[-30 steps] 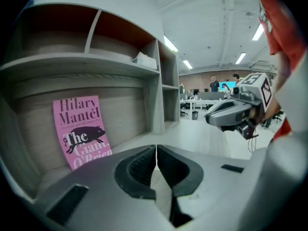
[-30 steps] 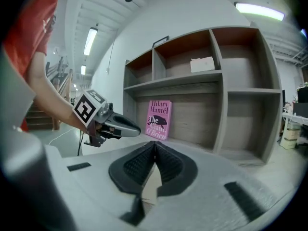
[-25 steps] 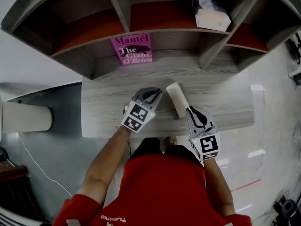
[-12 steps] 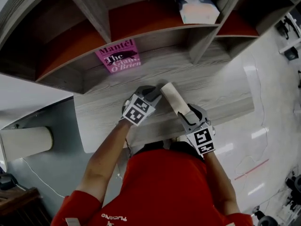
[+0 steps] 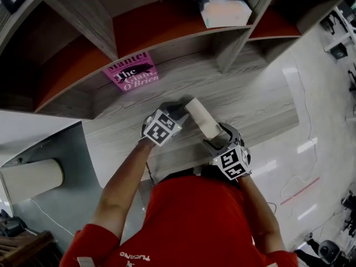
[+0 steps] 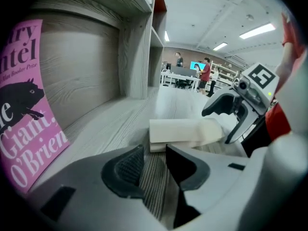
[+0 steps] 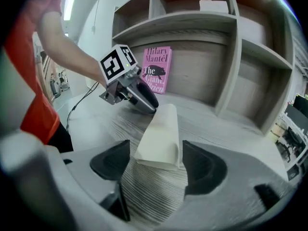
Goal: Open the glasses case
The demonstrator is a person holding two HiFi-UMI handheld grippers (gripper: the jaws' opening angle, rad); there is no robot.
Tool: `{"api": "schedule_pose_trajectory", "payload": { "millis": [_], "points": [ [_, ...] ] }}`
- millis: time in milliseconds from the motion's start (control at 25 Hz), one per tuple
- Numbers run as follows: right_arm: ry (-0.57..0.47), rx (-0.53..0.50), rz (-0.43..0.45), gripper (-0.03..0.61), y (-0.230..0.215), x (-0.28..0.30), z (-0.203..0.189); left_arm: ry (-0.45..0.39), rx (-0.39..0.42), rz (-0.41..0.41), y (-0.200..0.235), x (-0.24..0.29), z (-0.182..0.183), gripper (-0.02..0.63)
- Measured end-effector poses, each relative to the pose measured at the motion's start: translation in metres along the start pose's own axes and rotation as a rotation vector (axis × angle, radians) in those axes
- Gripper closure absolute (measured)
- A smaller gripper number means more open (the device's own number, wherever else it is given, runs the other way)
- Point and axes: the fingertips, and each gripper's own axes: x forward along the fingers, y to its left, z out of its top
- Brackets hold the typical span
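Observation:
The glasses case is a long cream box lying shut on the wooden desk. My left gripper is at its far end. In the left gripper view the case lies just beyond the tips of that gripper, and only desk shows between the pads. My right gripper is at the near end. There the case reaches in between the jaws of that gripper, with a gap on each side. The jaws of both grippers have just been opening.
A pink book leans against the back of the shelf unit behind the case. A tissue pack lies on an upper shelf. A shelf divider stands to the right. A cream cylinder lies low at left.
Both grippers have come down onto the two ends of the case, and their jaws have opened. The case has stayed on the desk.

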Motion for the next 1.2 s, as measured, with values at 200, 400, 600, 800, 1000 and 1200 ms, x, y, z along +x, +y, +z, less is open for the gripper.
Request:
{"api": "schedule_pose_trajectory", "payload": {
  "millis": [200,400,600,800,1000,1200],
  "points": [
    [0.049,-0.043,0.001,0.242,0.002,0.01,-0.006,0.008,-0.008,-0.021,-0.001,0.001,-0.002,0.494],
    [0.012,0.004,0.031,0.267,-0.001,0.009,-0.005,0.009,0.002,-0.041,-0.004,0.002,-0.001,0.515],
    [-0.098,0.263,0.17,0.271,-0.01,0.0,0.002,0.001,0.011,-0.038,-0.004,0.002,0.0,0.515],
    [-0.192,0.391,0.16,0.334,-0.035,-0.02,0.008,0.008,0.004,-0.035,-0.004,0.002,0.0,0.515],
    [-0.244,0.381,0.059,0.433,-0.061,-0.032,0.014,0.013,-0.001,-0.029,-0.004,0.001,0.001,0.515],
    [-0.24,0.34,-0.059,0.552,-0.082,-0.034,0.013,0.016,-0.006,-0.02,-0.004,0.002,0.002,0.515]
  ]
}}
